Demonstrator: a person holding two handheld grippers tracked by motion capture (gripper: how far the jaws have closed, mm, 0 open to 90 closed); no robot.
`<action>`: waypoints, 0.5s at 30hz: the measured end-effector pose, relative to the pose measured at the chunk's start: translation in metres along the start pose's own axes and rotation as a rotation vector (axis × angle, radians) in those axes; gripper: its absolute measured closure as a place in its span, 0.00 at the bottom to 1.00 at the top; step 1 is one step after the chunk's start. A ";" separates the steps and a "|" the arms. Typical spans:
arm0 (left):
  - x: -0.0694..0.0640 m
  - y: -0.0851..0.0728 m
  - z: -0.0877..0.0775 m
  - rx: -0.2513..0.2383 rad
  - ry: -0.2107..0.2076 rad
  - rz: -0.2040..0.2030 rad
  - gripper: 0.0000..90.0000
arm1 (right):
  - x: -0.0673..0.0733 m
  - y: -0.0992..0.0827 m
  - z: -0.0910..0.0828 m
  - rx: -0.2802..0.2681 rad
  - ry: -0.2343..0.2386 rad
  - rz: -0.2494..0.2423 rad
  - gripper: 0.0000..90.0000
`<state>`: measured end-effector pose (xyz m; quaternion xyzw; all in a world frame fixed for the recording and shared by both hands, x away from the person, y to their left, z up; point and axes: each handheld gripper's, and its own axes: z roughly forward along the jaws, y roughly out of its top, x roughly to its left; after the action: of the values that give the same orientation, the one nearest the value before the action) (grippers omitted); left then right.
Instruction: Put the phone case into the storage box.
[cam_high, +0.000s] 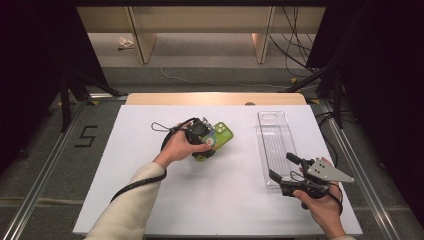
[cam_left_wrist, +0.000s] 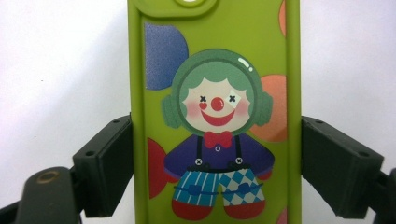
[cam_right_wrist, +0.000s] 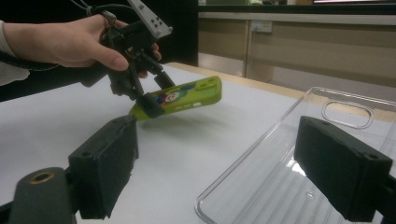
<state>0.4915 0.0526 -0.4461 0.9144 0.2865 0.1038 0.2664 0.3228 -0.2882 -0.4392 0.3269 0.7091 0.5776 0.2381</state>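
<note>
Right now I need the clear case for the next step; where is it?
The clear case lies flat on the table's right side in the high view, just beyond the right gripper.

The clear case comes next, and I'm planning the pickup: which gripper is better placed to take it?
Right, probably. The right gripper hangs open by the near end of the clear case, jaws empty. The left gripper is occupied, clamping the green phone case above the table.

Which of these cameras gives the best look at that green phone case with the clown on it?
The left gripper view: the green phone case sits up close between the jaws, with its clown picture sharp. The right gripper view shows it from the side, tilted and lifted off the table. The high view shows it small, partly behind the left hand-held gripper.
</note>
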 end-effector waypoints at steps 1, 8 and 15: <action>-0.001 -0.001 -0.001 -0.005 0.006 0.001 0.18 | 0.000 0.000 0.000 -0.001 0.001 0.000 0.16; -0.006 -0.007 -0.009 -0.059 0.009 -0.021 0.18 | 0.000 0.000 0.000 0.002 -0.003 -0.001 0.16; -0.012 -0.016 -0.014 -0.098 0.013 -0.034 0.18 | 0.001 0.000 0.001 0.002 -0.005 -0.002 0.16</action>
<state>0.4696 0.0633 -0.4437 0.8945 0.2985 0.1192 0.3109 0.3229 -0.2871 -0.4393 0.3278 0.7094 0.5759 0.2399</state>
